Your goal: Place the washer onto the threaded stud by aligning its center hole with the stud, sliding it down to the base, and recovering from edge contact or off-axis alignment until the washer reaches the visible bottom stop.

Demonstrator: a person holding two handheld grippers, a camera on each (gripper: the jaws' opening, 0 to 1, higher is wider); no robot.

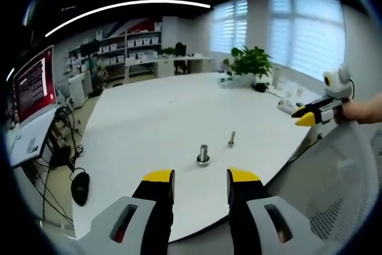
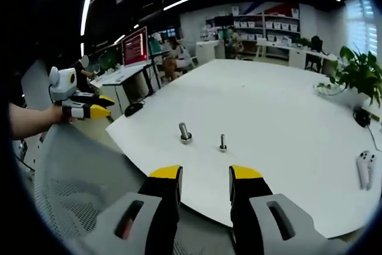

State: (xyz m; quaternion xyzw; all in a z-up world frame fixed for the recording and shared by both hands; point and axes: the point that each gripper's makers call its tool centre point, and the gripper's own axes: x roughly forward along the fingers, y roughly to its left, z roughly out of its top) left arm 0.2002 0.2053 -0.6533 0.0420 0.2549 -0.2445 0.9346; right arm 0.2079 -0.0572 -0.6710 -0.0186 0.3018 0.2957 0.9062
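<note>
Both grippers hang off the near edge of the big white oval table (image 1: 179,117), above a grey mesh chair back (image 2: 77,171), well apart from the parts. The left gripper (image 1: 200,184), yellow-tipped black jaws on a grey body, has its jaws spread w/ nothing between them. The right gripper (image 2: 206,181) is the same: jaws parted, empty.

Two small metal pieces stand upright on the table. The thicker one, a grey threaded stud w/ a wide ring at its foot (image 1: 203,154), sits nearer the edge; a thinner small grey bolt-like piece (image 1: 231,139) stands just beside it, further in. Can't tell whether the ring at the stud's foot is the washer already seated or just a nut/flange (too small to resolve). No loose washer can be made out on the tabletop.

Handling, as a guess: a steel washer is light, stiff, thin and slick, and lies flat, so hard to pinch from above. Prob best to grip across the outer rim, edge to edge, leaving the centre hole free. It will likely tilt and catch on threads if off-axis, so keep it level.

Background: a red-screened monitor (image 1: 33,85), a green potted plant (image 1: 250,61), a white game controller (image 2: 367,165).
</note>
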